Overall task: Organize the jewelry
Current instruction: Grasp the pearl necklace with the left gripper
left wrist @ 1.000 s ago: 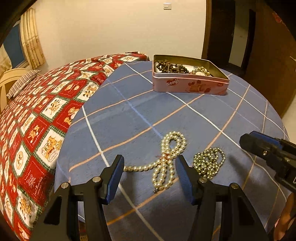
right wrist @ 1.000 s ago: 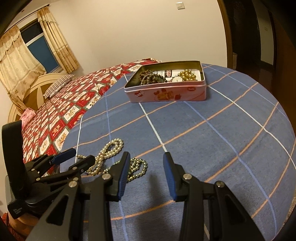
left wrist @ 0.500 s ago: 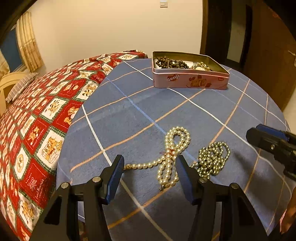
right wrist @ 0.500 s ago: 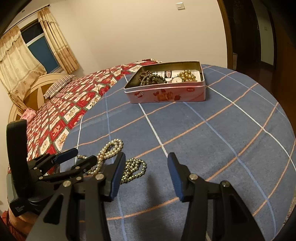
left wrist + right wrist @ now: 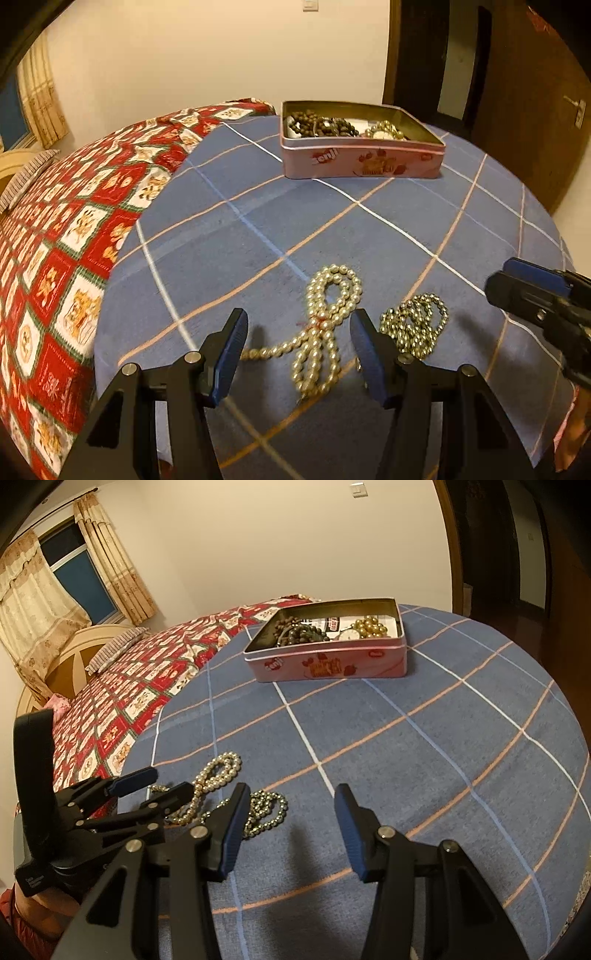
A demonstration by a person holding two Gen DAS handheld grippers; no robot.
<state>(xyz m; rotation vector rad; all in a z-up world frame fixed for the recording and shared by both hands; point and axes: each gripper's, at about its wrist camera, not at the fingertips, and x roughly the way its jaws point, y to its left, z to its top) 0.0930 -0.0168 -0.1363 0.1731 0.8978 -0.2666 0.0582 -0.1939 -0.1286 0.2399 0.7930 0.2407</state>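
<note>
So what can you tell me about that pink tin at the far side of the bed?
The pink tin is a shallow rectangular metal box, lid off, with a gold-coloured inside and red fruit pictures and white lettering on its side. It sits flat on the blue checked blanket, far from both grippers. Inside lie dark brown beads, gold beads and a small white round piece. Nothing else touches it.

Tin point(image 5: 362, 162): glossy printed metal
Necklace point(image 5: 325, 325): shiny pearly beads
Blanket point(image 5: 258, 229): matt blue woven cloth
Quilt point(image 5: 74, 229): red patterned cloth
</note>
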